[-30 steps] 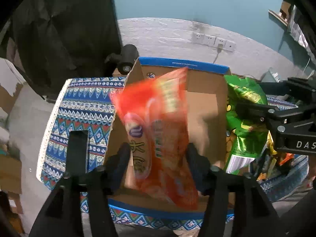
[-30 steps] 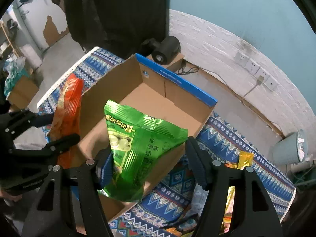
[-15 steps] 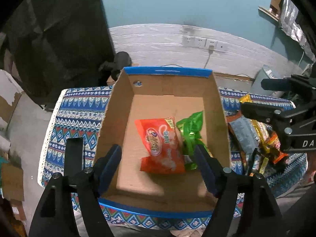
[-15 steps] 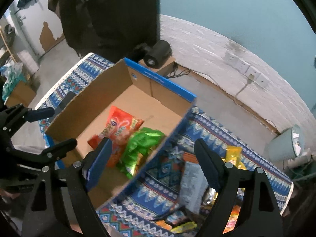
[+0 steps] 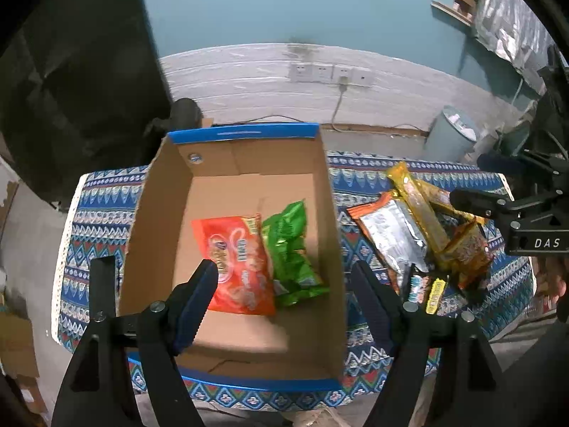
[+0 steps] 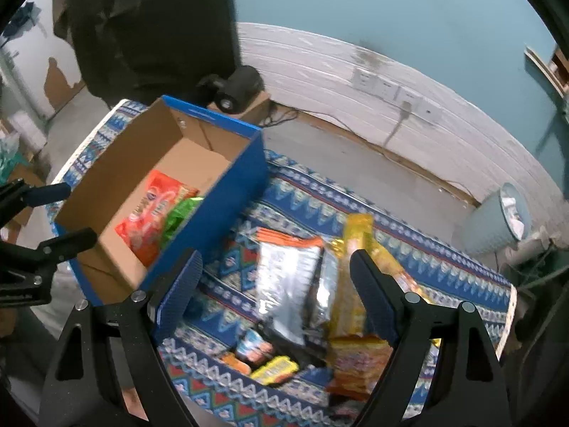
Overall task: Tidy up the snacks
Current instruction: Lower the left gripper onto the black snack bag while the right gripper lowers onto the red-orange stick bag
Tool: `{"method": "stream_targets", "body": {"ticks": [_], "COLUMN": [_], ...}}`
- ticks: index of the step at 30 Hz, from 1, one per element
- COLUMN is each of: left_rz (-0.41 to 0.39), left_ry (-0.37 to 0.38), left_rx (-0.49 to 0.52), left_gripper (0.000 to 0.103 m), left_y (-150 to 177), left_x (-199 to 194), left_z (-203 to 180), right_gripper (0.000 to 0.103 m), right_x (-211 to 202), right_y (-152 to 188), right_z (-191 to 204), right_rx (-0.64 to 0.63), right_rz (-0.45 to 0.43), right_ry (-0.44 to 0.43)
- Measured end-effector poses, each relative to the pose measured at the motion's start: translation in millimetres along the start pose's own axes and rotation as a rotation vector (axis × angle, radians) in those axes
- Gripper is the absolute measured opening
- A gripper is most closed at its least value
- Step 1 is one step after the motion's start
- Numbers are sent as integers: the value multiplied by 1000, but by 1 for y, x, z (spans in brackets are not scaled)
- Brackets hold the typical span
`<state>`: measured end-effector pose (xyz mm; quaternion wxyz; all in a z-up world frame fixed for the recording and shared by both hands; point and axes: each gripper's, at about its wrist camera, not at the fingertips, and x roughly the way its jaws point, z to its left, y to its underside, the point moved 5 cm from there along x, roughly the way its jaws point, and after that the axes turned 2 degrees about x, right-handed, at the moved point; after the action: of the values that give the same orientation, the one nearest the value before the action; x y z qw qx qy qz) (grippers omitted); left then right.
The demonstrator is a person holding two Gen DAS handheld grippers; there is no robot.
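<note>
While you hold both grippers wide and empty:
Left gripper (image 5: 284, 284): above box (image 5: 234, 135).
Box: red bag (image 5: 236, 263) beside green bag (image 5: 291, 249).
Right gripper (image 6: 274, 277): above loose snacks (image 6: 302, 284) on cloth (image 6: 444, 256).

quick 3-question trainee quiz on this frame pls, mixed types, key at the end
1. True or false: the left gripper is shut on the orange bag.
2. Which lies beside the orange bag inside the cardboard box? A) green bag B) silver pouch C) yellow bar
3. Fill in: the silver pouch lies on the patterned ____, outside the box, below the open right gripper.

Key: 1 false, it is open and empty; 2 A, the green bag; 3 cloth.
</note>
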<state>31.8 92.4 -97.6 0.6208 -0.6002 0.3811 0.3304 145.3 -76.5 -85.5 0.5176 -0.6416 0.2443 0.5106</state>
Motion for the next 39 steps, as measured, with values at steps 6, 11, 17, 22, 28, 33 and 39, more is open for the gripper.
{"method": "stream_targets", "body": {"ticks": [6,11,17,22,28,33,39], "left_rz": [22,49,72,94,120,156,213], "left_ry": [17,51,68,76,80,89,102], "left_rx": [41,62,106,146,173,191,213], "left_gripper": [80,80,80,80,80,80,80], "left_y": [-1,0,1,4,7,13,25], "left_x": [6,11,17,24,35,50,70], "left_z": [-26,-49,-77,-97,-117,-129,-145], "right_gripper": [85,85,85,85,85,85,85], "right_x": [-9,-13,-10,-5,11,25,43], "right_y": [15,31,50,65,85,100,116], "right_z": [-24,-43,-65,-78,-88,-91,-95], "right_rx": [22,29,54,70,84,77,68], "right_rz": [-1,6,36,66,113,155,199], "right_ry": [24,46,59,66,73,81,99]}}
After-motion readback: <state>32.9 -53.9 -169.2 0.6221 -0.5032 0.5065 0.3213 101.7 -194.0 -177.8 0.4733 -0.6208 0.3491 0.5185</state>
